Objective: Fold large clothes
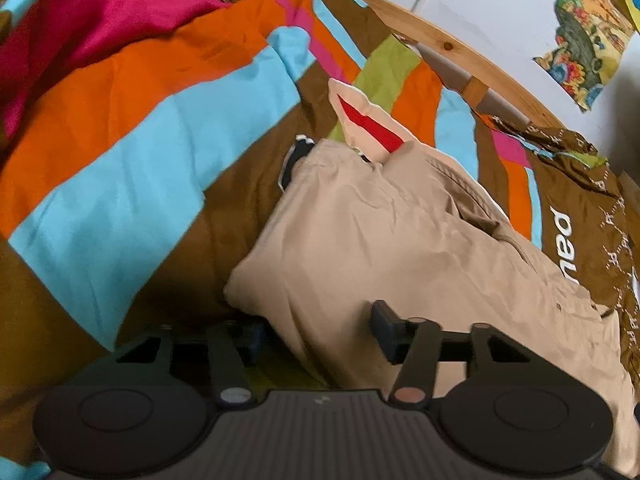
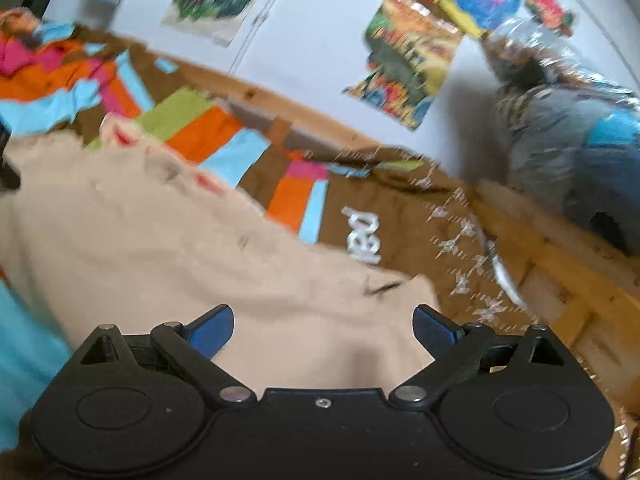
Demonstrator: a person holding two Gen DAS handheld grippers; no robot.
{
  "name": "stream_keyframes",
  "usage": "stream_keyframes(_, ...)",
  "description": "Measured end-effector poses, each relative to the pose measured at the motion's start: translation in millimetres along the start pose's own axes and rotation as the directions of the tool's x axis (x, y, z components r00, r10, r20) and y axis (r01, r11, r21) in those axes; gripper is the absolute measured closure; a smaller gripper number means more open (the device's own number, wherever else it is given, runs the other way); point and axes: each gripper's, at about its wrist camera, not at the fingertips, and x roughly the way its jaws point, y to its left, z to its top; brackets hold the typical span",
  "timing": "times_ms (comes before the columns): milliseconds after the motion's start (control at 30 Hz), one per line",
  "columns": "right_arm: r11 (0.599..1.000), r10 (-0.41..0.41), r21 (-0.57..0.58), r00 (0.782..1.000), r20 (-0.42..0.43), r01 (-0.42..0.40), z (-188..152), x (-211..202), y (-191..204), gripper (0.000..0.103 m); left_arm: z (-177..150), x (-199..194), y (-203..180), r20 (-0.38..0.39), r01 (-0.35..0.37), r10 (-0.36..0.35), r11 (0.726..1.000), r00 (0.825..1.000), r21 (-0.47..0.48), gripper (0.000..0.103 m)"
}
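Observation:
A beige garment (image 1: 384,240) lies folded over on the striped bedspread (image 1: 120,128), its collar end with a red patch (image 1: 372,124) pointing away. My left gripper (image 1: 320,336) is open, jaws wide apart, with a corner of the beige cloth lying between the fingers; the left finger sits partly under the fold. In the right wrist view the same garment (image 2: 180,248) fills the near left. My right gripper (image 2: 324,328) is open and empty, low over the garment's near edge.
A brown garment with white lettering (image 2: 384,232) lies to the right of the beige one, also in the left wrist view (image 1: 580,232). A wooden bed frame (image 2: 560,280) runs along the white wall with colourful pictures (image 2: 408,64). A grey and blue bundle (image 2: 568,148) sits at far right.

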Motion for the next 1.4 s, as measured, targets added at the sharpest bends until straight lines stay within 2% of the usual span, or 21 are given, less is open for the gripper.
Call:
stream_keyframes(33,1.000,0.010,-0.004,1.000,-0.008,-0.010,-3,1,3,0.007,1,-2,0,0.002,-0.003,0.003,1.000,1.000,-0.005,0.055)
stream_keyframes(133,0.999,0.000,-0.036,1.000,-0.021,-0.001,-11,5,11,0.007,4,-9,-4,0.024,-0.006,0.006,1.000,1.000,-0.013,0.078)
stream_keyframes(233,0.999,0.001,-0.049,0.999,-0.036,-0.002,-17,10,16,0.007,7,-18,-11,0.062,-0.020,0.018,0.999,0.998,0.027,0.089)
stream_keyframes(467,1.000,0.016,-0.008,0.997,-0.070,-0.017,-21,13,15,0.007,8,-44,-45,0.159,-0.042,0.012,0.981,0.987,0.187,0.099)
stream_keyframes(600,0.999,0.032,0.039,0.995,-0.094,-0.028,-21,15,9,0.007,15,-66,-81,0.209,0.013,-0.075,0.959,0.975,0.283,0.101)
stream_keyframes(767,0.990,0.079,0.125,0.989,-0.122,-0.063,-20,20,0,0.011,27,-91,-141,0.173,0.142,-0.236,0.890,0.956,0.434,0.101)
stream_keyframes(900,0.966,0.137,0.235,0.982,-0.132,-0.103,-17,22,-17,0.015,28,-99,-195,0.085,0.199,-0.293,0.810,0.952,0.551,0.101)
stream_keyframes(1000,0.918,0.172,0.380,0.978,-0.117,-0.115,-12,22,-40,0.022,24,-100,-236,0.015,0.238,-0.321,0.732,0.947,0.638,0.101)
stream_keyframes(1033,0.894,0.178,0.433,0.978,-0.108,-0.115,-10,20,-50,0.023,23,-100,-249,-0.014,0.257,-0.331,0.706,0.944,0.659,0.101)
stream_keyframes(1067,0.853,0.188,0.508,0.978,-0.089,-0.117,-8,18,-65,0.023,20,-99,-261,-0.037,0.274,-0.339,0.686,0.940,0.674,0.101)
stream_keyframes(1133,0.740,0.222,0.657,0.974,-0.040,-0.142,-8,13,-95,0.024,12,-97,-284,-0.082,0.308,-0.357,0.642,0.930,0.702,0.101)
stream_keyframes(1233,0.502,0.277,0.839,0.958,0.073,-0.209,-19,2,-144,0.025,-13,-92,-306,-0.131,0.350,-0.389,0.571,0.912,0.743,0.102)
stream_keyframes(1267,0.397,0.298,0.883,0.945,0.135,-0.251,-28,-1,-161,0.025,-24,-91,-310,-0.147,0.365,-0.402,0.545,0.904,0.754,0.102)
stream_keyframes(1300,0.310,0.318,0.904,0.928,0.194,-0.295,-35,-3,-174,0.025,-36,-91,-312,-0.163,0.382,-0.417,0.520,0.894,0.764,0.102)
stream_keyframes(1400,0.086,0.358,0.921,0.874,0.328,-0.381,-56,-1,-202,0.025,-70,-89,-315,-0.221,0.421,-0.439,0.434,0.871,0.797,0.102)
